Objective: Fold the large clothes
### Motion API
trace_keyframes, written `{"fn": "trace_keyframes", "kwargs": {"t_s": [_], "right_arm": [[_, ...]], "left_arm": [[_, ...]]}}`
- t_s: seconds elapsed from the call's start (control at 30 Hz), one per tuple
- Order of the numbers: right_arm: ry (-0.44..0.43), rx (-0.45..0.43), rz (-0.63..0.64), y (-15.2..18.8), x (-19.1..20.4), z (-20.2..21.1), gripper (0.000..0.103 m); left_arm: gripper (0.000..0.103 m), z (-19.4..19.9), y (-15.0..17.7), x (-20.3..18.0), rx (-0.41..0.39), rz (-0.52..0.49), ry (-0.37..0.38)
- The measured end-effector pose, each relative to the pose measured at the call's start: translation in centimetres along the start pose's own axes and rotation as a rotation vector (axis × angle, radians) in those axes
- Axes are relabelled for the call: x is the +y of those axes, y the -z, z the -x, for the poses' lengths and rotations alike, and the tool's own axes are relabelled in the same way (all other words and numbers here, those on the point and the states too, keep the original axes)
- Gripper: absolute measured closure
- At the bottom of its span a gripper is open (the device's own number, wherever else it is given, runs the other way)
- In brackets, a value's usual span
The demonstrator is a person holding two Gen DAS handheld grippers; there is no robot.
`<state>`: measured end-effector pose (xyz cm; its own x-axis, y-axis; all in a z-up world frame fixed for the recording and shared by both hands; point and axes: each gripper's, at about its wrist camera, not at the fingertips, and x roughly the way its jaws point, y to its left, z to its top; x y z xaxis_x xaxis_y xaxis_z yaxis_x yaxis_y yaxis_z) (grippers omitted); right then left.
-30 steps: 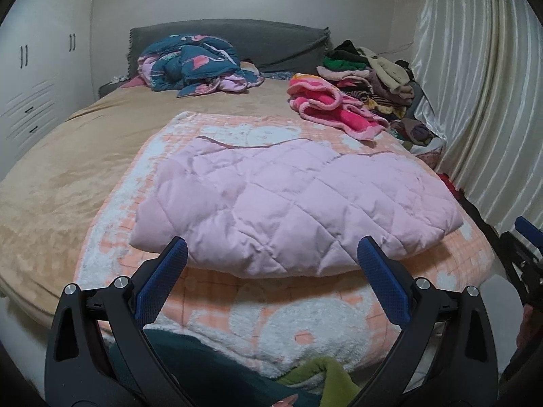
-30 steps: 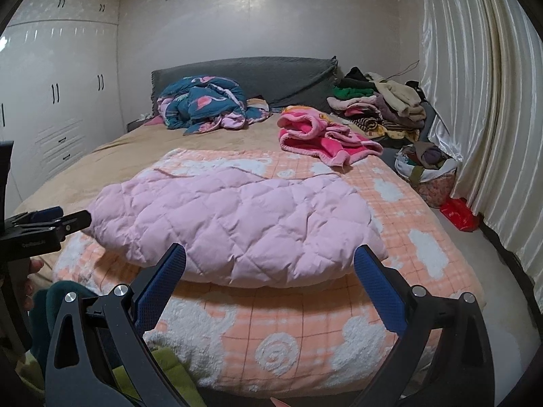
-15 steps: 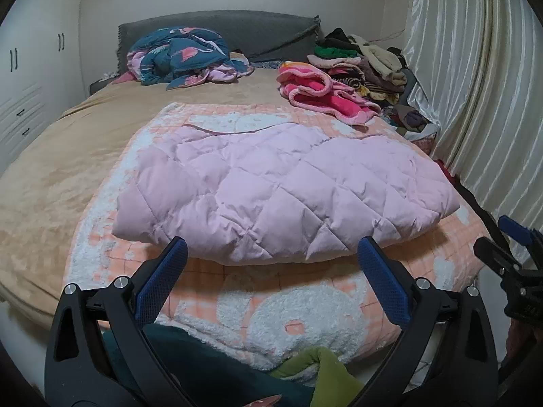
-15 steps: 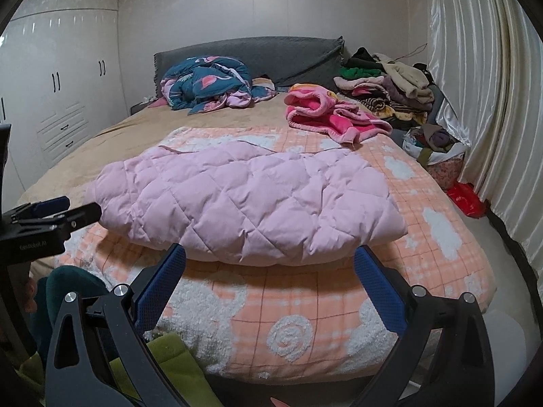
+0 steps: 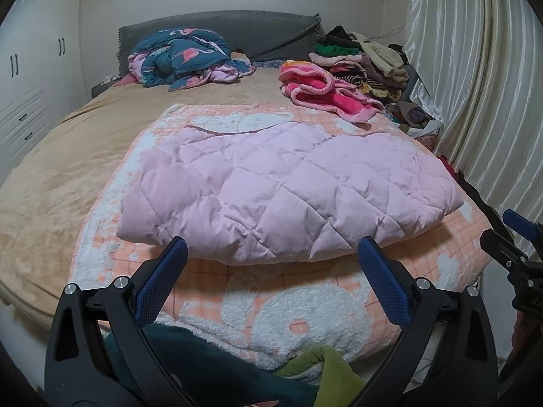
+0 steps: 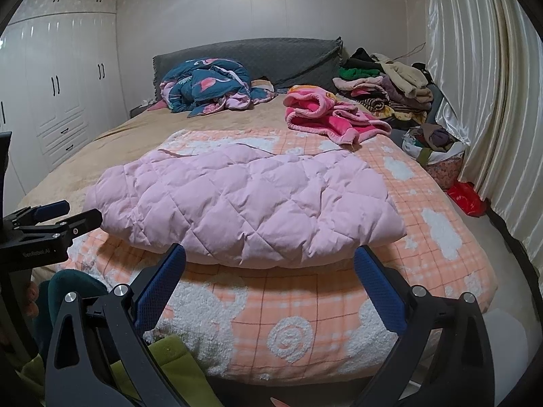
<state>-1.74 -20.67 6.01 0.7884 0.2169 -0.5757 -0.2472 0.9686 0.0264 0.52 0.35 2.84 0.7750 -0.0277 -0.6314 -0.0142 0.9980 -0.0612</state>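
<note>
A pink quilted jacket [image 5: 281, 186] [image 6: 244, 203] lies folded flat on an orange-and-white fleece blanket [image 5: 305, 315] [image 6: 305, 325] at the foot of the bed. My left gripper [image 5: 271, 254] hangs open just short of the jacket's near edge, nothing between its blue pads. My right gripper [image 6: 269, 261] is also open and empty, in front of the same near edge. In the left wrist view the right gripper [image 5: 509, 237] shows at the far right; in the right wrist view the left gripper [image 6: 64, 217] shows at the far left.
A blue patterned duvet [image 5: 186, 59] is bunched by the grey headboard [image 6: 271, 54]. A pink fleece garment [image 6: 325, 115] and a pile of clothes [image 6: 383, 81] lie at the back right. Curtains [image 6: 482, 84] run along the right, a white wardrobe [image 6: 54, 88] along the left. Green and teal cloth [image 5: 237, 373] lies below the grippers.
Both views have shifted slightly over the last second; the jacket stays folded in place. The right gripper has come further into the left wrist view. Both grippers stay open.
</note>
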Motion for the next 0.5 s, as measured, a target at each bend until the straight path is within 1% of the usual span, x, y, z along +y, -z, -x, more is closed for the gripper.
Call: {"fn": "trace_keyframes", "kwargs": {"t_s": [0.5], "right_arm": [[0.001,-0.001,0.002,-0.01,-0.01,0.03,0.004]], "left_arm": [[0.009,0.08,0.27,0.11,-0.005,-0.017,-0.018]]}}
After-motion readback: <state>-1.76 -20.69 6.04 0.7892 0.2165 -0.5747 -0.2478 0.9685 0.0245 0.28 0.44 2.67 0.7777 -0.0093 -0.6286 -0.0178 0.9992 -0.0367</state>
